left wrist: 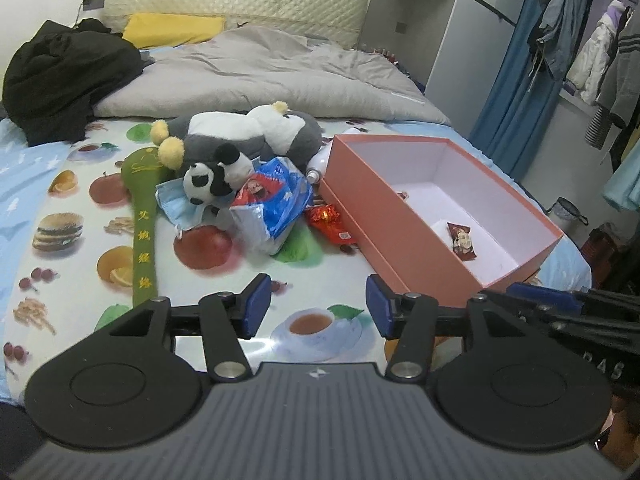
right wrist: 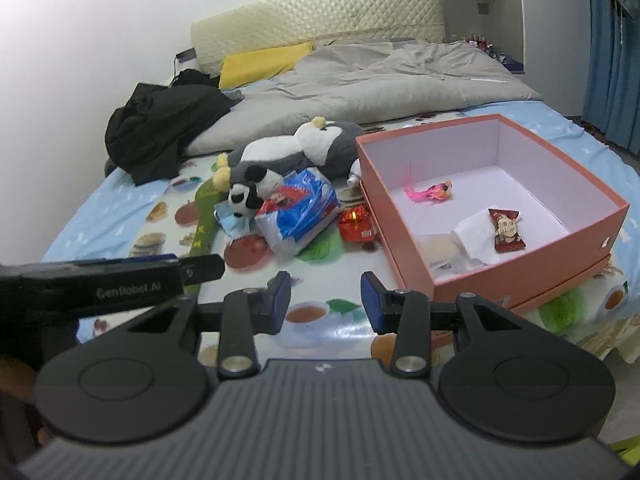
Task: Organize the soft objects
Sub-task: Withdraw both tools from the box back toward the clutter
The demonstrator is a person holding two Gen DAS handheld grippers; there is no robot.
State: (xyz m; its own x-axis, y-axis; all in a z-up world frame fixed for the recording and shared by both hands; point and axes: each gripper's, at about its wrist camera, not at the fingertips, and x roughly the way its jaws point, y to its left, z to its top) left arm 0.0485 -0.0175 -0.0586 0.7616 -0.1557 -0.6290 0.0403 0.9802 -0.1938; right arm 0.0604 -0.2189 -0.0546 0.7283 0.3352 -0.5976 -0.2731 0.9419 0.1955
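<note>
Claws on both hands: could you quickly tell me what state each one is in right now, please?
Left claw: open, holding nothing, above the printed sheet.
Right claw: open, holding nothing, beside the orange box.

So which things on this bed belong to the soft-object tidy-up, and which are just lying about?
Part of the job:
small panda plush
large grey-and-white plush
orange box
blue tissue pack
face mask

Just lying about:
black clothing
grey duvet
yellow pillow

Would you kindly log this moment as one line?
left gripper open, empty | right gripper open, empty | small black-and-white panda plush on bed | open salmon-pink cardboard box partly filled
</note>
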